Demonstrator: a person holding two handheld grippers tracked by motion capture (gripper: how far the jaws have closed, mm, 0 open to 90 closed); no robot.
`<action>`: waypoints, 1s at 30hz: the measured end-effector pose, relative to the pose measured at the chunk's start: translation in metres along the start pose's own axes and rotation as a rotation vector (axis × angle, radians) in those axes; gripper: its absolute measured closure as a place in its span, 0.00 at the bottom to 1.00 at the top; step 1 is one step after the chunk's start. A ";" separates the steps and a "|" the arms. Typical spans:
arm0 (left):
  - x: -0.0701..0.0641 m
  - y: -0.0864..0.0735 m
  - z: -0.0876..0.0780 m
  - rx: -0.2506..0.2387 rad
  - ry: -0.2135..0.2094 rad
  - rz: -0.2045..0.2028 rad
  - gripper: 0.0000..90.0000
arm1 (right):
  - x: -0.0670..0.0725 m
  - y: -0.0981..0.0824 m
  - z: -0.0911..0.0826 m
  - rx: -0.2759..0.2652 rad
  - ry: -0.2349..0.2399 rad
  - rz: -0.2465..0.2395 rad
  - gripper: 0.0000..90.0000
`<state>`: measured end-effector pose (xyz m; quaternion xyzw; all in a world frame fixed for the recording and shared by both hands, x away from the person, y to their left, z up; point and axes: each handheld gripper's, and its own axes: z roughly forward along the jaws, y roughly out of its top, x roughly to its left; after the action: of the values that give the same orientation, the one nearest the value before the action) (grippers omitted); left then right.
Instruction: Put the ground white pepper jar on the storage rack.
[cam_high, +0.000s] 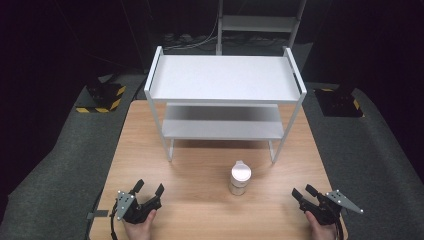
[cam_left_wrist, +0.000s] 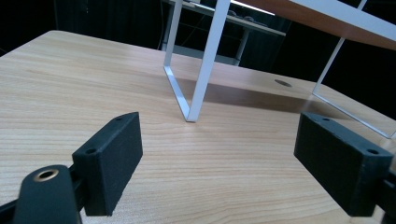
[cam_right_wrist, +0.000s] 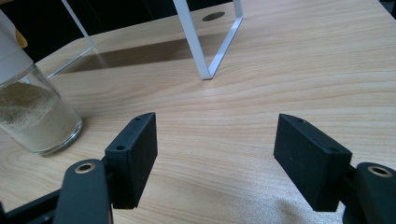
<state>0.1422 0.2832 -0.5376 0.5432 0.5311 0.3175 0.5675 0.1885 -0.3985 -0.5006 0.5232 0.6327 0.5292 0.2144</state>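
Meanwhile, a glass jar (cam_high: 240, 180) of pale powder waits untouched on the desk (cam_high: 200, 170), just in front of a white two-tier shelf (cam_high: 225, 80).

Both tools rest low at the near edge, the left tool (cam_high: 148, 192) and the right tool (cam_high: 303, 192) each with jaws spread wide and holding nothing. No grasp has begun; by appearances the whole job, likely shelving the jar, remains ahead.

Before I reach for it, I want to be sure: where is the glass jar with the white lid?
In the high view the jar stands upright on the table, just in front of the white shelf rack, nearer the right gripper.
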 end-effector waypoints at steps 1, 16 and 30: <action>0.000 0.000 0.000 0.002 0.000 0.000 0.17 | 0.000 0.000 0.000 0.001 -0.001 0.001 0.33; 0.001 0.002 0.001 0.014 -0.013 0.009 0.17 | 0.009 -0.003 -0.003 -0.026 -0.042 -0.020 0.35; 0.003 0.003 0.002 0.017 -0.028 0.022 0.17 | 0.060 0.010 0.013 -0.027 0.138 -0.182 0.30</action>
<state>0.1453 0.2857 -0.5359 0.5582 0.5199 0.3116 0.5665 0.1817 -0.3409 -0.4797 0.4232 0.6836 0.5506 0.2246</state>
